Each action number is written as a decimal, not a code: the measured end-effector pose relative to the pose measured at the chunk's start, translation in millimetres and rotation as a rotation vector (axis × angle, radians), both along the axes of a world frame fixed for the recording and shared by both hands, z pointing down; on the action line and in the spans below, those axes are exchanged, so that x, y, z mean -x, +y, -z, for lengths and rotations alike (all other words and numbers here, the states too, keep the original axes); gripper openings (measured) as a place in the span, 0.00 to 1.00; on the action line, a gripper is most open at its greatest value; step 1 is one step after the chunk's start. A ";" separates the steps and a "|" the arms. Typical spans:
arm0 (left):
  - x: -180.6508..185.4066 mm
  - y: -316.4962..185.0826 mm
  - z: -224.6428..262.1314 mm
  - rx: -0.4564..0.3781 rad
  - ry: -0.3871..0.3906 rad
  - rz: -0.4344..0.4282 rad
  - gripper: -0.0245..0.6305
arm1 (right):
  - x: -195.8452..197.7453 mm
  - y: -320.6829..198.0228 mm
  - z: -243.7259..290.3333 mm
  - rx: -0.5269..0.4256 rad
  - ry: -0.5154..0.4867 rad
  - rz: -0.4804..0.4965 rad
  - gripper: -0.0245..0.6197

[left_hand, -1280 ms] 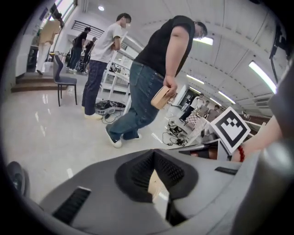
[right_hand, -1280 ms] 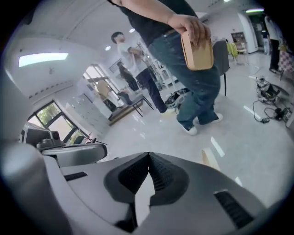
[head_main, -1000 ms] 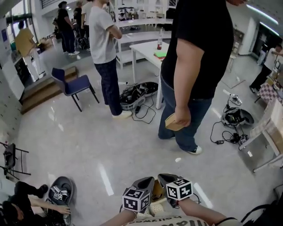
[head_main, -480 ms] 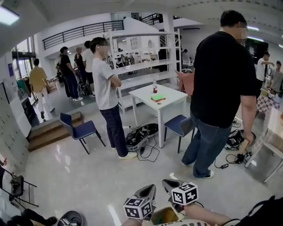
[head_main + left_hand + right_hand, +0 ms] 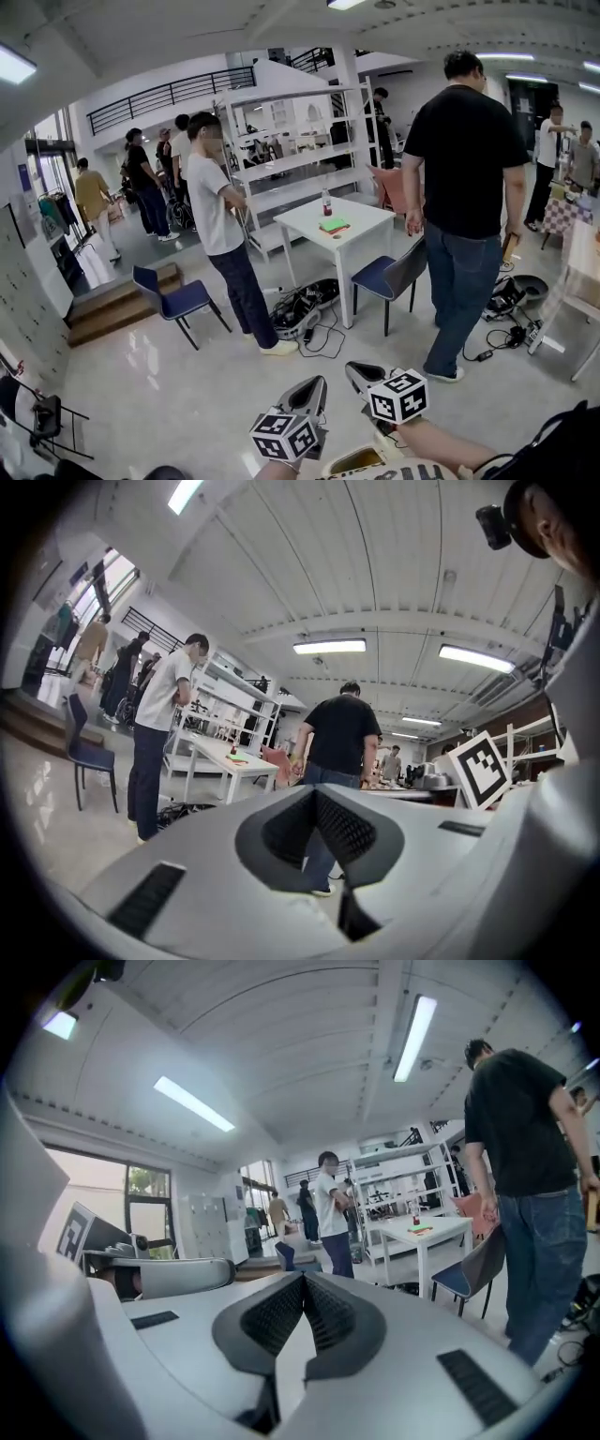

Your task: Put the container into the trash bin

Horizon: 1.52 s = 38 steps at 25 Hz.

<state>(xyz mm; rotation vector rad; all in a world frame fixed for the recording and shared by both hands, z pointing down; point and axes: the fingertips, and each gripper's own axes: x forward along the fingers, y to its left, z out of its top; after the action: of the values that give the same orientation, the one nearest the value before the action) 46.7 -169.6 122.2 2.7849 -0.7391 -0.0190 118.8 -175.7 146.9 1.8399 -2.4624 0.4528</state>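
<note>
Jaws of the left gripper (image 5: 314,791) meet at their tips with nothing between them. The right gripper (image 5: 302,1279) shows the same: ribbed pads pressed together, empty. In the head view both grippers sit at 6 o'clock, side by side and close together, each carrying its marker cube. Just behind them, at the very bottom edge, lies a beige-rimmed vessel (image 5: 354,460) that looks like the container. It is touched by neither pair of jaws, and what supports it is hidden.

Farther out, at 12 o'clock, stands a white surface (image 5: 349,236) with a bottle and a green item on top. A dark chair (image 5: 392,277) stands beside it and a cable tangle (image 5: 305,314) lies on the floor below. A person in a black shirt (image 5: 466,159) stands at 1 o'clock. Another person in a white T-shirt (image 5: 214,202) stands at 11 o'clock, and a blue chair (image 5: 178,300) is at 10 o'clock.
</note>
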 end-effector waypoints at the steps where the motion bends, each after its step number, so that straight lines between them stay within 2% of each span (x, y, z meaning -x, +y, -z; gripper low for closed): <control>1: 2.1 -4.0 1.2 -0.003 0.002 0.005 0.02 | 0.7 -2.5 2.7 -0.013 0.009 0.000 0.04; 7: 15.0 -16.5 11.5 -0.002 0.019 0.034 0.02 | 8.0 -5.2 18.2 -0.052 0.054 0.010 0.04; 19: 16.8 -10.1 9.7 -0.001 0.022 0.020 0.02 | 9.0 2.9 27.5 -0.093 0.038 0.000 0.04; 38: 25.6 2.6 4.4 0.009 0.030 0.004 0.02 | 7.4 18.1 13.7 -0.069 0.037 -0.055 0.04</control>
<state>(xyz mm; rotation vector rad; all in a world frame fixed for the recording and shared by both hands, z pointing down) 21.1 -167.0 117.7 2.7678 -0.7361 -0.0579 111.3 -157.6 133.2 1.9279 -2.4381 0.3371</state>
